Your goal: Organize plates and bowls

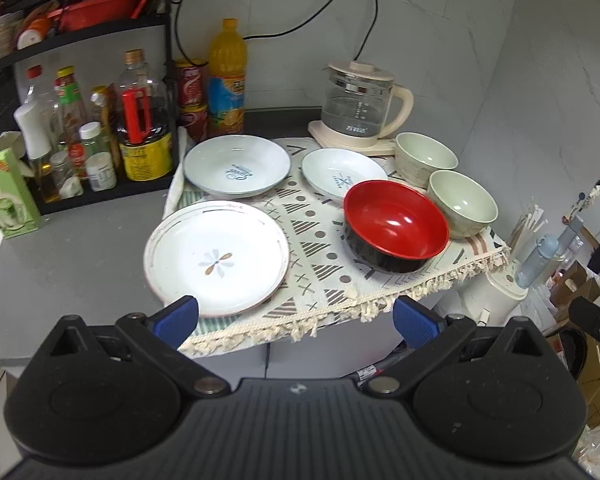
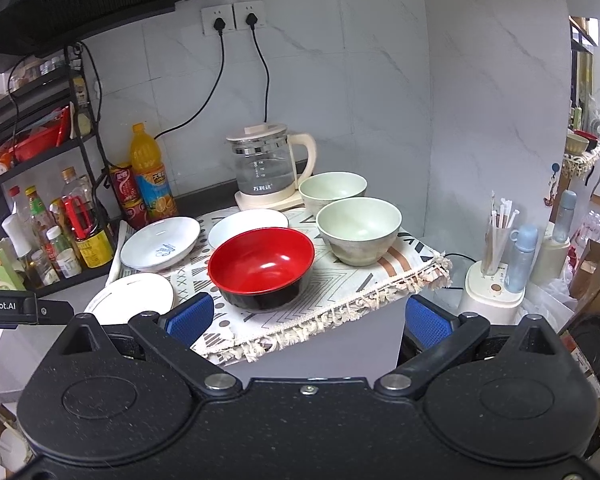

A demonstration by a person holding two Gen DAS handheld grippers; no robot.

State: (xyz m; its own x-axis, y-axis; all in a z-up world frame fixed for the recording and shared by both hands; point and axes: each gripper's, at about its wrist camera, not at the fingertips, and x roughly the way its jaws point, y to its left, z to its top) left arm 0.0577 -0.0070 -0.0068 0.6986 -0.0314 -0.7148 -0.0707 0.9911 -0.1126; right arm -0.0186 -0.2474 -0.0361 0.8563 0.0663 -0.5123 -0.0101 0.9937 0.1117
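Six dishes are set out on a patterned, fringed cloth (image 1: 320, 256) that covers the right part of a grey counter (image 1: 72, 264). At the far left, a black rack of bottles (image 1: 100, 128) is crowded and its labels are hard to read. Next comes the flower plate (image 1: 217, 258), whose near rim is partly covered in the left wrist view by a blue fingertip; in the right wrist view most of it is cut off behind the gripper body. Behind it sits the deep white plate (image 1: 238, 170), and to its right the small white plate (image 1: 342, 174), partly hidden by the red bowl (image 1: 396, 226). Two pale green bowls (image 1: 462, 204) stand further right, the rear one overlapped by the front one, beside a glass kettle (image 1: 360, 104). The left gripper (image 1: 296, 318) is held spread wide and empty before the cloth's edge, and the right gripper (image 2: 308, 316) is likewise spread and empty, short of the red bowl. Beyond the counter's right end, a holder of straws (image 2: 498, 232) is made out only faintly.
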